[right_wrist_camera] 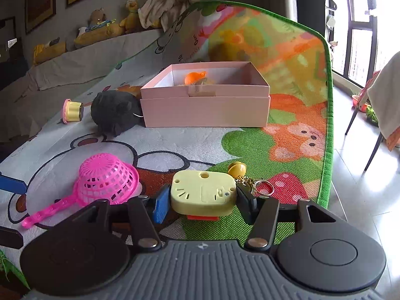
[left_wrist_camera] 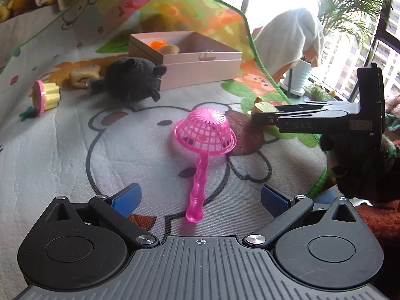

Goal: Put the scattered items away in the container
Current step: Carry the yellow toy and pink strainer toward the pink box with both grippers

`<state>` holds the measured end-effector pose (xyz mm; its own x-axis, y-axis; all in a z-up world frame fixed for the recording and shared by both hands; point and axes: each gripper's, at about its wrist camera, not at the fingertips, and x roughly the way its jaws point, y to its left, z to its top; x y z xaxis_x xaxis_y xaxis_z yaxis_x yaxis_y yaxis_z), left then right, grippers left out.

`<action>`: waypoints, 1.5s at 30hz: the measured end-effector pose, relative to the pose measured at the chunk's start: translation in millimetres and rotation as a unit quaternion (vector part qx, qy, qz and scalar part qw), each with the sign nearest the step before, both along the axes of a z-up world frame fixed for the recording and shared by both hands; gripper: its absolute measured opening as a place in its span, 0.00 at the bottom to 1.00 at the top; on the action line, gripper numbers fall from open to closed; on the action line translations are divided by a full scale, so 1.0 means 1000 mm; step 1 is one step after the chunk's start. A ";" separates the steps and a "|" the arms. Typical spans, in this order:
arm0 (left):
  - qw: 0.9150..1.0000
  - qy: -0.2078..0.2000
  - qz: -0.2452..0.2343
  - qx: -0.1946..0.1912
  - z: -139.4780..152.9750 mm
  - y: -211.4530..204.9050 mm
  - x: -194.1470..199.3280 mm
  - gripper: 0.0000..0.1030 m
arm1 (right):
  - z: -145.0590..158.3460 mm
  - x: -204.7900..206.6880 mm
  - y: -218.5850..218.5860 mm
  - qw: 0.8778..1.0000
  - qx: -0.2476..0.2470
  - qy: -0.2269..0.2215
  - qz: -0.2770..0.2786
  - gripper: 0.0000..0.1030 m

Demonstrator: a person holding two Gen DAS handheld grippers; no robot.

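A pink toy strainer lies upside down on the play mat, its handle pointing toward my open, empty left gripper; it also shows in the right wrist view. My right gripper is shut on a pale yellow keychain toy with a bell and ring; from the left wrist view the right gripper is at the right. The pink box holds an orange toy and a tan item. A black plush and a yellow cupcake toy lie left of the box.
A tan cookie-shaped toy lies behind the black plush. The mat's green edge borders tiled floor at the right, with chair legs and a draped cloth. A covered sofa with stuffed toys runs along the back left.
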<state>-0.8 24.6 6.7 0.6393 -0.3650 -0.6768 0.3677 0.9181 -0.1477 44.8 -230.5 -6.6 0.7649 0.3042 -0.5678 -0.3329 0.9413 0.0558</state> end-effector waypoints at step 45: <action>0.996 -0.019 -0.046 0.075 -0.019 -0.075 0.075 0.91 | -0.004 0.004 -0.009 0.999 0.031 0.013 -0.008 0.70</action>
